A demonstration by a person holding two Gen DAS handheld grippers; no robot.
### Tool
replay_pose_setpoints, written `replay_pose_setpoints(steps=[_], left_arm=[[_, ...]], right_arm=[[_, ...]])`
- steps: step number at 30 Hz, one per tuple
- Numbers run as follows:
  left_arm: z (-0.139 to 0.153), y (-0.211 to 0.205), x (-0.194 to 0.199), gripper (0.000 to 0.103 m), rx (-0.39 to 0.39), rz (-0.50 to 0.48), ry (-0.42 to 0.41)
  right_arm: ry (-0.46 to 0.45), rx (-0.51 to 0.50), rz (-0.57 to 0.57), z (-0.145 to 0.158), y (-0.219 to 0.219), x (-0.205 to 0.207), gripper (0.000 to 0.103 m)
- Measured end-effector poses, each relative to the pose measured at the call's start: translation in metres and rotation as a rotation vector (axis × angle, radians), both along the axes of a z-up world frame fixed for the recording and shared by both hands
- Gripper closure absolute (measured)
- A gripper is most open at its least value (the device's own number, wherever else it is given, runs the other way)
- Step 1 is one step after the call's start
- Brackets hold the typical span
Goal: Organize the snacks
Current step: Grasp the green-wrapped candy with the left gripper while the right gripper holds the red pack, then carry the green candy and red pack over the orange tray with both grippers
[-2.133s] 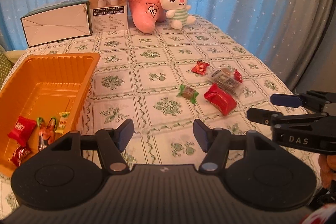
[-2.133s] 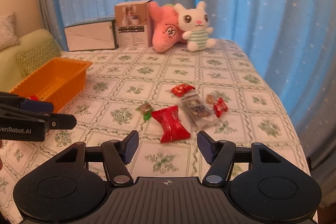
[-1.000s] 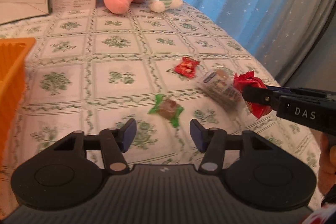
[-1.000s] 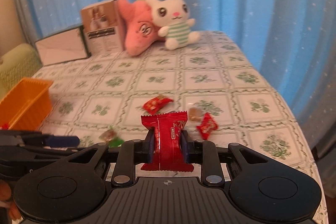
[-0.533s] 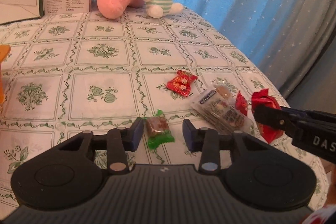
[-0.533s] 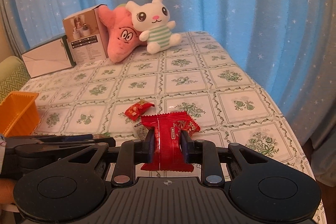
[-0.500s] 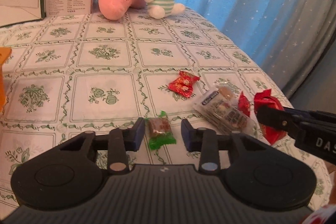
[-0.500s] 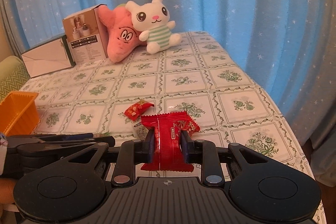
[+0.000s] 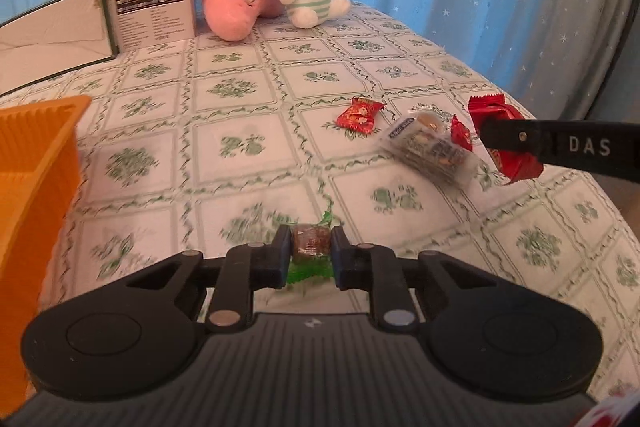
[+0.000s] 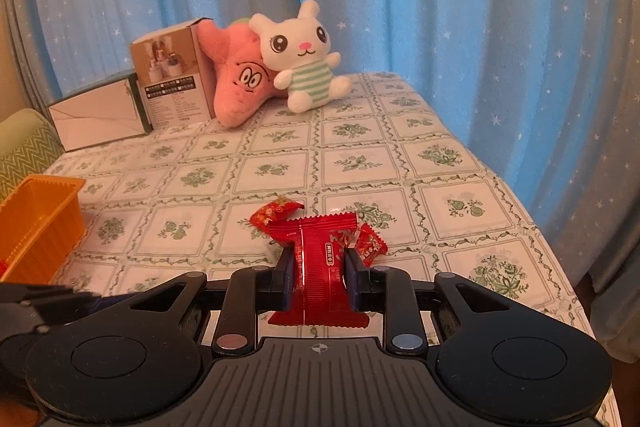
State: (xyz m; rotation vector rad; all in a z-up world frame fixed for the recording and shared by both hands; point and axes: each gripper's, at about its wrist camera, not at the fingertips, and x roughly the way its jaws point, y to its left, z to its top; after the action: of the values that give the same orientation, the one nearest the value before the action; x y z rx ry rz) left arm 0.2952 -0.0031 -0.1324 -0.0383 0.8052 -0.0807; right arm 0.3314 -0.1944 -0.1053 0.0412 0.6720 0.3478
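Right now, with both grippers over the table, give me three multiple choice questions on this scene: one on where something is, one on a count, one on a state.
1. Where is the orange bin in the left wrist view?
A. at the left edge of the table
B. behind the bunny
C. under the right gripper

2. How many snacks lie loose on the tablecloth?
A. one
B. three
C. six

3. What is the left gripper doing?
A. wide open over bare cloth
B. shut on the green candy
C. shut on a plush toy

Answers:
1. A, the bin fills the left side of the left wrist view.
2. B, a red candy, a clear pack and a small red candy lie there; the right gripper holds the red packet.
3. B, the green candy sits pinched between its fingers.
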Motion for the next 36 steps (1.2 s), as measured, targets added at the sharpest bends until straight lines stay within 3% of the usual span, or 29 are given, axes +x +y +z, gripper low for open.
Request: replay_pose_setpoints(steps=[20,36], left_arm=[[0.072,0.028,-0.161,0.085,-0.076,0.062,-0.014],[0.103,0.05,-0.219,0.085,-0.076,0.118,-0.066]], right_arm=[[0.072,0.045,-0.019,0.031,0.009,-0.171,0.077],[0.013,0.043,0.068,0.067,0.039,-0.219,0.077]])
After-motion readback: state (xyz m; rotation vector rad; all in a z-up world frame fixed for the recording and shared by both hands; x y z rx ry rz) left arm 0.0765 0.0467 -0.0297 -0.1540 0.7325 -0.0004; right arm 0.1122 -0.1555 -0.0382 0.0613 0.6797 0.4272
